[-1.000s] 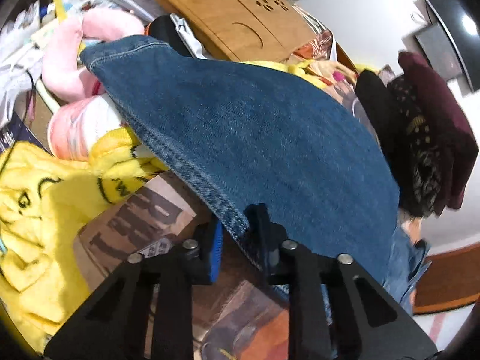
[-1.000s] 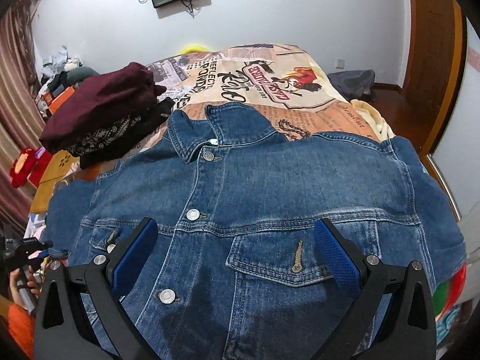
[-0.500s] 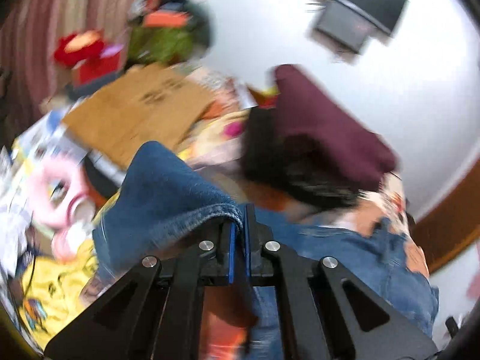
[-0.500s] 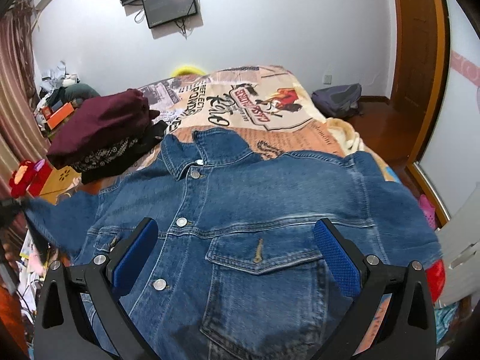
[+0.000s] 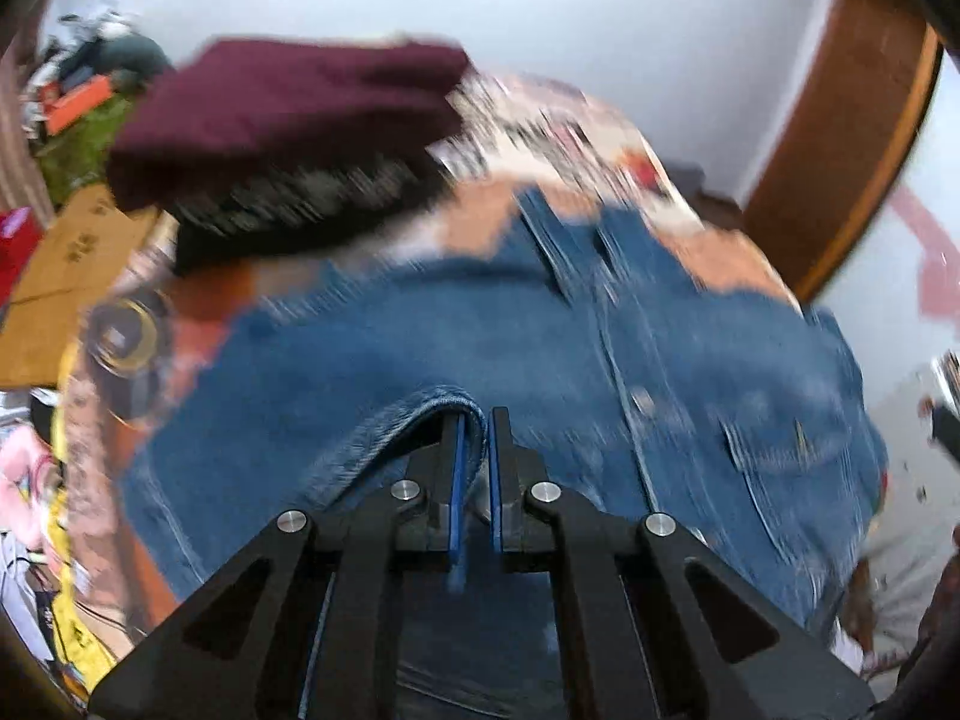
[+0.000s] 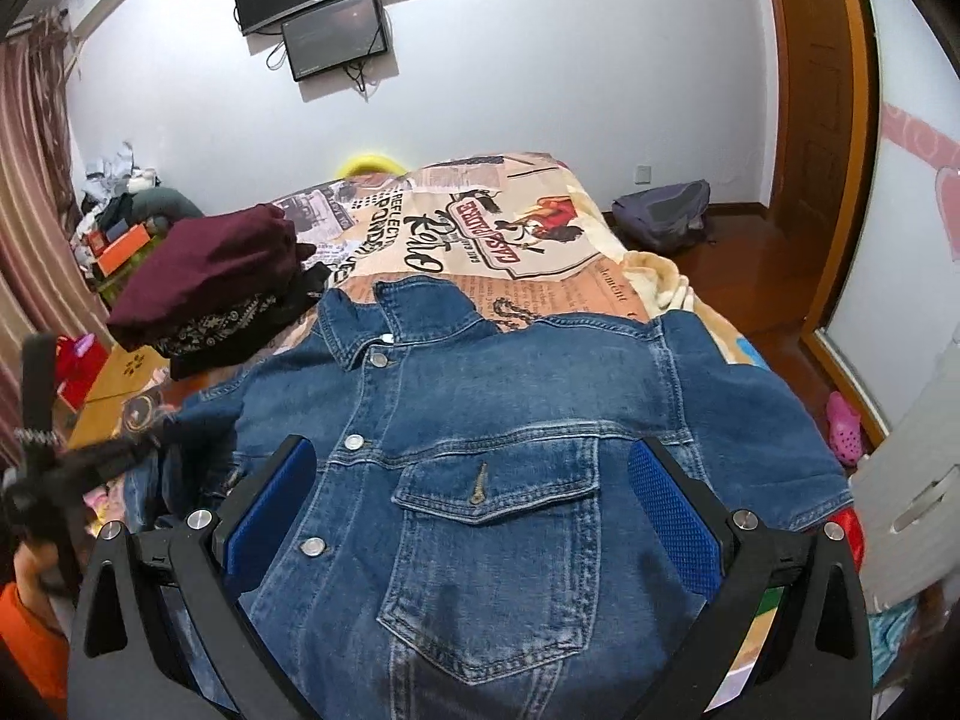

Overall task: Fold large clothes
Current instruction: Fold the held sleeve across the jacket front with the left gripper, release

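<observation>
Denim jacket [image 6: 510, 420] spreads beneath the right gripper [image 6: 474, 510], whose jaws gape, while the left gripper [image 5: 474, 468] pinches its sleeve cuff [image 5: 432, 414], apparently mid-fold and due inward across the chest.

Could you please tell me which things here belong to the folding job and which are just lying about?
In the job:
denim jacket
left tongs, shut on its sleeve
right tongs, open

Lying about:
maroon garment pile
grey backpack
pink clog
</observation>
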`<action>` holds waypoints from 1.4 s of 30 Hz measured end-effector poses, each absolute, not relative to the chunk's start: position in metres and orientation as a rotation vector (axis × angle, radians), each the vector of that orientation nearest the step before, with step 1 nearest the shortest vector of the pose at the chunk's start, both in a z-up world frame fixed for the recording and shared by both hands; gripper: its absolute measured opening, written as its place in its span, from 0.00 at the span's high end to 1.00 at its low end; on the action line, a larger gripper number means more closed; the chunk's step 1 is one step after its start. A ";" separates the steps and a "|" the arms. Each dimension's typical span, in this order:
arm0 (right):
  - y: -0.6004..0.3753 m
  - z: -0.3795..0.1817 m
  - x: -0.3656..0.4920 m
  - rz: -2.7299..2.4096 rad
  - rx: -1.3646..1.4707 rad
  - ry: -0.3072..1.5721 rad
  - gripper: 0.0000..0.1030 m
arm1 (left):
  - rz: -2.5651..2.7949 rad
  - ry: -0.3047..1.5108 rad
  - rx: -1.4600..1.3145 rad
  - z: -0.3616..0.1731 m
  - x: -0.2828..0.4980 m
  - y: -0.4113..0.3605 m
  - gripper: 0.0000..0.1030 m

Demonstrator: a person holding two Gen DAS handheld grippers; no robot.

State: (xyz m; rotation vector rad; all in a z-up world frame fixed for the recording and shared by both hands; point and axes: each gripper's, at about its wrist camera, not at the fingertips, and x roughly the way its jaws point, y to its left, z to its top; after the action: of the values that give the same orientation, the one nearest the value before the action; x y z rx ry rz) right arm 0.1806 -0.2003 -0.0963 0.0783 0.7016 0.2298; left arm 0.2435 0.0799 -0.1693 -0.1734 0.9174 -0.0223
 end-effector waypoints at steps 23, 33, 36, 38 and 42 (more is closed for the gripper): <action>-0.166 -0.104 0.169 0.282 -0.039 0.680 0.00 | 0.299 0.880 -0.715 -0.195 0.152 0.235 0.16; -0.154 -0.112 0.171 0.269 -0.102 0.696 0.00 | 0.216 0.985 -1.118 -0.290 0.147 0.261 0.19; -0.155 -0.115 0.173 0.265 -0.106 0.705 0.00 | 0.227 0.959 -1.121 -0.290 0.152 0.261 0.20; -0.155 -0.116 0.174 0.262 -0.108 0.709 0.00 | 0.240 0.956 -1.081 -0.286 0.159 0.261 0.24; -0.159 -0.116 0.175 0.258 -0.106 0.708 0.00 | 0.253 0.976 -0.961 -0.275 0.176 0.253 0.62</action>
State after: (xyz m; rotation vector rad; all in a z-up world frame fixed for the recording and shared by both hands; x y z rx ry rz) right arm 0.1755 -0.1593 -0.1157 -0.1062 0.7076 0.2583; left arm 0.1756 0.2528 -0.2747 -0.9612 0.9759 0.2531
